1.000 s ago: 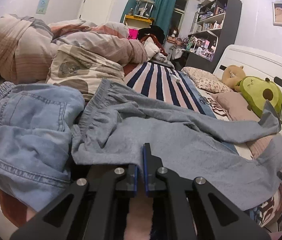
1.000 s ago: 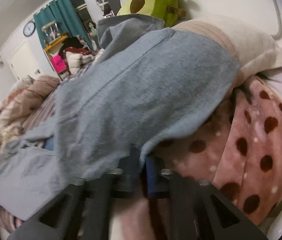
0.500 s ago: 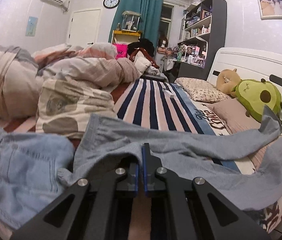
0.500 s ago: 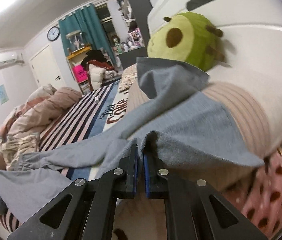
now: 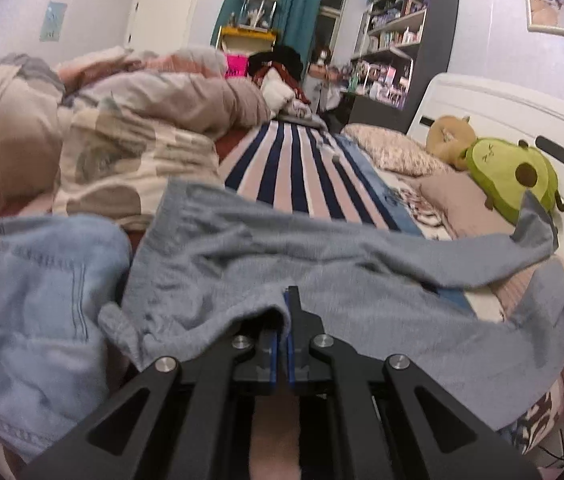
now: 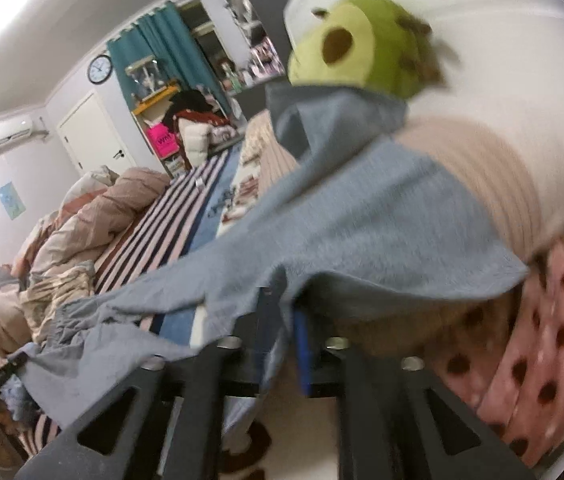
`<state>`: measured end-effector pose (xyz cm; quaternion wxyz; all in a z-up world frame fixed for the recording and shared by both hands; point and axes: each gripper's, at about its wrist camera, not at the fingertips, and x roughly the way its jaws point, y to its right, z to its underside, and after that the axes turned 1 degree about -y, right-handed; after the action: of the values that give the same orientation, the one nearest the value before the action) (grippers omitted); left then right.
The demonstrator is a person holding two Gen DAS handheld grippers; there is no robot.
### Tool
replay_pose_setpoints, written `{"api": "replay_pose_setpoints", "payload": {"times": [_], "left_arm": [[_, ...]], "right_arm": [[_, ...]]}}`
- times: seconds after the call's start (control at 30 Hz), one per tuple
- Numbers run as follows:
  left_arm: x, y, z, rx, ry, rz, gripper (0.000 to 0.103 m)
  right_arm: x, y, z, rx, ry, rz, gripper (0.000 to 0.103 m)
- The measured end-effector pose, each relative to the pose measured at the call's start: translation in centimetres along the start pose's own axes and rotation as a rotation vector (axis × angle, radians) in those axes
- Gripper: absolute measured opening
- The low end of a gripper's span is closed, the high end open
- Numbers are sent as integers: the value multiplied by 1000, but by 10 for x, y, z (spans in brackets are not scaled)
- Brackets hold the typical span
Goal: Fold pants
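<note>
Left gripper (image 5: 285, 320) fingers clenched on pants (image 5: 322, 264) hem; right gripper (image 6: 284, 320) fingers opening, pants cloth between; far leg against avocado plush (image 5: 514, 178).

Right-wrist view motion-blurred — grey pants (image 6: 362, 216) over the fingers (image 6: 306, 344), grip unclear

Bed (image 5: 302, 168), seemingly under pants (image 5: 322, 264), pillows (image 5: 394, 148).
</note>
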<state>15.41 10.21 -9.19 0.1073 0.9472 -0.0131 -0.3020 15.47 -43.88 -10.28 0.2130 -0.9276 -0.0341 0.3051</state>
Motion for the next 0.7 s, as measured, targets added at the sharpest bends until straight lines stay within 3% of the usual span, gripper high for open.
{"api": "replay_pose_setpoints", "payload": {"times": [0.03, 0.07, 0.23, 0.27, 0.3, 0.33, 0.43, 0.7], "left_arm": [[2, -2, 3, -9, -14, 1, 1], [3, -3, 6, -17, -24, 0, 1], [8, -3, 16, -38, -63, 25, 2], [10, -3, 16, -37, -69, 29, 2], [12, -3, 16, -38, -73, 33, 3], [12, -3, 16, -40, -75, 35, 3], [8, -2, 9, -35, -49, 24, 2], [17, 8, -46, 12, 79, -44, 1]], "right_arm": [[2, 4, 5, 26, -20, -22, 36], [4, 8, 9, 48, -36, -43, 36], [22, 9, 17, 73, -76, -151, 35], [25, 9, 16, 79, -78, -159, 30], [27, 7, 14, 78, -74, -159, 13], [27, 3, 13, 62, -67, -145, 3], [21, -10, 8, 11, -26, -82, 2], [21, -42, -46, -87, 70, -54, 1]]}}
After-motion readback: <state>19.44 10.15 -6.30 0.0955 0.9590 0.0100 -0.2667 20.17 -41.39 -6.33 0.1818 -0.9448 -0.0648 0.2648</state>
